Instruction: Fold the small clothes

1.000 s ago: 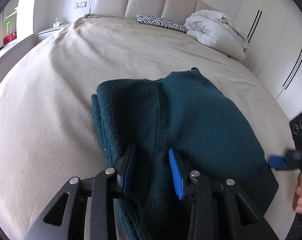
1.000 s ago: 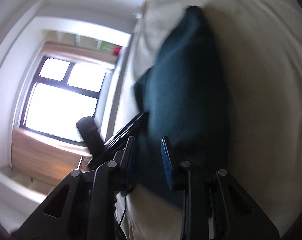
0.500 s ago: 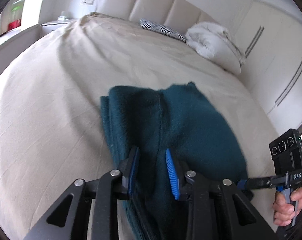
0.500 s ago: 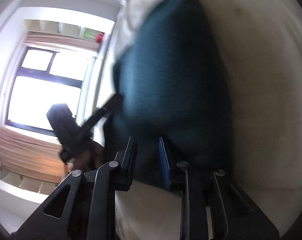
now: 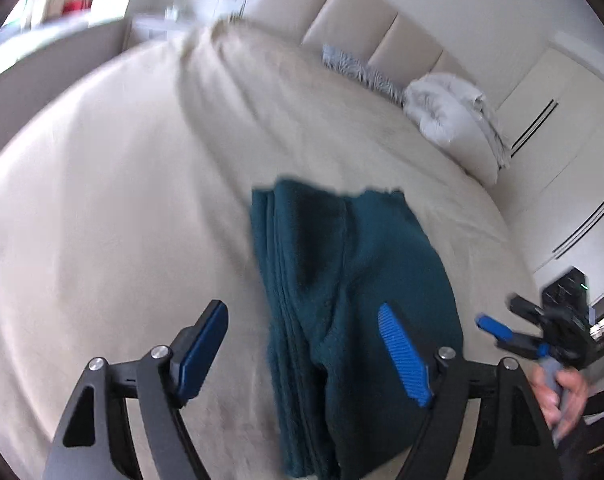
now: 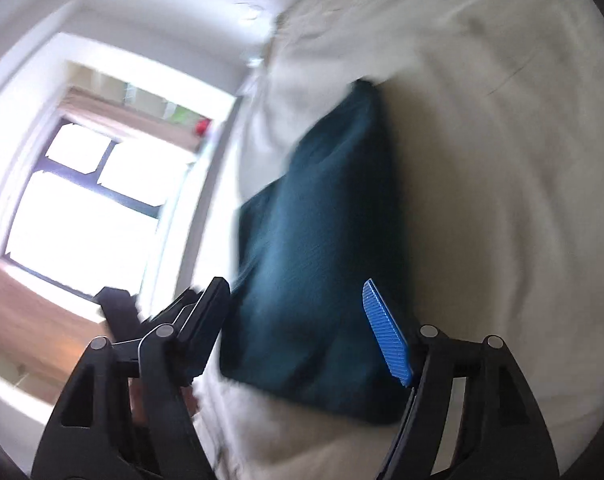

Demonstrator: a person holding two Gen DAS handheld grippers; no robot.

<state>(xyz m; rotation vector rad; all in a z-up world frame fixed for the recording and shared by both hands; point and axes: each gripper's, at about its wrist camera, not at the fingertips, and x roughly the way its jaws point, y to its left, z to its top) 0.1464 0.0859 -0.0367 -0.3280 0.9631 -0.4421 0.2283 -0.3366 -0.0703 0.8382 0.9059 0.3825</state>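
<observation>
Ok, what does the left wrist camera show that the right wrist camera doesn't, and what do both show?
Only the left wrist view: the padded headboard, a white duvet bundle, wardrobe doors, and the right gripper in a hand. Only the right wrist view: a bright window. Both: the folded teal garment lying on the beige bed, each gripper's jaws opening, gripping nothing.

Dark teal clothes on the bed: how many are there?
1. A folded dark teal knitted garment lies on the beige bed cover, near its front edge. Its layers could hide another piece.
</observation>
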